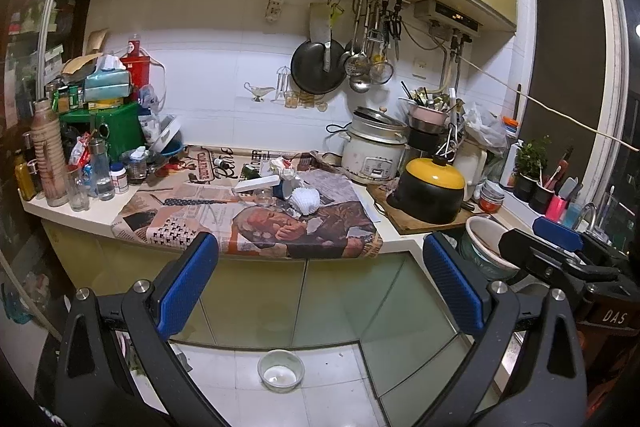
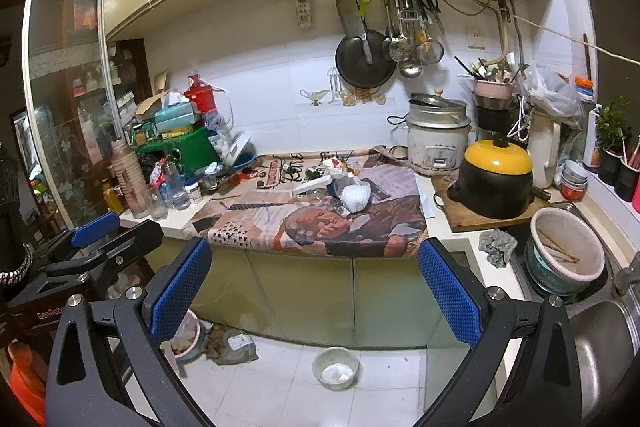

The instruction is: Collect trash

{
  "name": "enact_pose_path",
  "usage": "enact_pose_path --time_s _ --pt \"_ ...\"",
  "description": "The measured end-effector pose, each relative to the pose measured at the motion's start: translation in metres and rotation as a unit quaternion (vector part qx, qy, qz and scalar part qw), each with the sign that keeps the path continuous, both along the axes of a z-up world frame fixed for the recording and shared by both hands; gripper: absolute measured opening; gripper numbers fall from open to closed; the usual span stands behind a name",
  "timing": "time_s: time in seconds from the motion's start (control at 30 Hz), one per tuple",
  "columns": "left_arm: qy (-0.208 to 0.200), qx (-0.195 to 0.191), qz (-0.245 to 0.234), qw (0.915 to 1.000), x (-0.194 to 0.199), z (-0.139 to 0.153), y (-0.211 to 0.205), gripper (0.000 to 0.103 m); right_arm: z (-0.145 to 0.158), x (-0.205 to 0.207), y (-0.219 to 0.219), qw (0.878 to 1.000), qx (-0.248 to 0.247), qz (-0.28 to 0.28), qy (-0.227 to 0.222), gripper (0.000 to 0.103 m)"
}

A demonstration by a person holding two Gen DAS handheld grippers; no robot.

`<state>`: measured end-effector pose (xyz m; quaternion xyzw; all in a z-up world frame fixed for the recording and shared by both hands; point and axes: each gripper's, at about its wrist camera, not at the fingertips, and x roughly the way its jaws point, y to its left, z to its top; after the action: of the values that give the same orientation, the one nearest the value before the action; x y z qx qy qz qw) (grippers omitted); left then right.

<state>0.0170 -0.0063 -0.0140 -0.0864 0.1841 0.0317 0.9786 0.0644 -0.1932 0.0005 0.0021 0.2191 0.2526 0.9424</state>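
Observation:
A pile of trash lies on newspapers (image 1: 208,223) spread over the counter: a white foam fruit net (image 1: 305,199), crumpled wrappers (image 1: 283,167), a long white box (image 1: 256,183) and a clear cup (image 1: 265,195). The same pile shows in the right wrist view, with the foam net (image 2: 357,198) and wrappers (image 2: 335,166). My left gripper (image 1: 320,267) is open and empty, well back from the counter front. My right gripper (image 2: 314,269) is open and empty at a similar distance. The right gripper also shows at the right edge of the left wrist view (image 1: 556,227).
A black pot with a yellow lid (image 1: 430,193) sits on a wooden board, next to a white rice cooker (image 1: 374,155). Bottles and boxes crowd the counter's left end (image 1: 92,147). A sink with a bowl (image 2: 568,255) is at right. A glass bowl (image 1: 281,371) stands on the floor.

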Motion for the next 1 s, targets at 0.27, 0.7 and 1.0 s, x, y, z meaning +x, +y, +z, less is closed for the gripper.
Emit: enact_pose_path --time_s 0.27,0.7,1.0 --pt "0.008 -0.011 0.024 0.9996 0.023 -0.006 0.009 0.103 -0.008 0.021 0.003 1.0 -0.004 0.004 0.014 0.103" --pt "0.028 -0.017 0.014 0.9993 0.131 -0.029 0.076 0.103 -0.028 0.099 0.041 0.998 -0.007 -0.043 0.035 0.103" --pt "0.063 -0.016 -0.009 0.9979 0.245 -0.043 0.153 0.103 -0.041 0.189 0.092 0.991 -0.009 -0.112 0.075 0.103"
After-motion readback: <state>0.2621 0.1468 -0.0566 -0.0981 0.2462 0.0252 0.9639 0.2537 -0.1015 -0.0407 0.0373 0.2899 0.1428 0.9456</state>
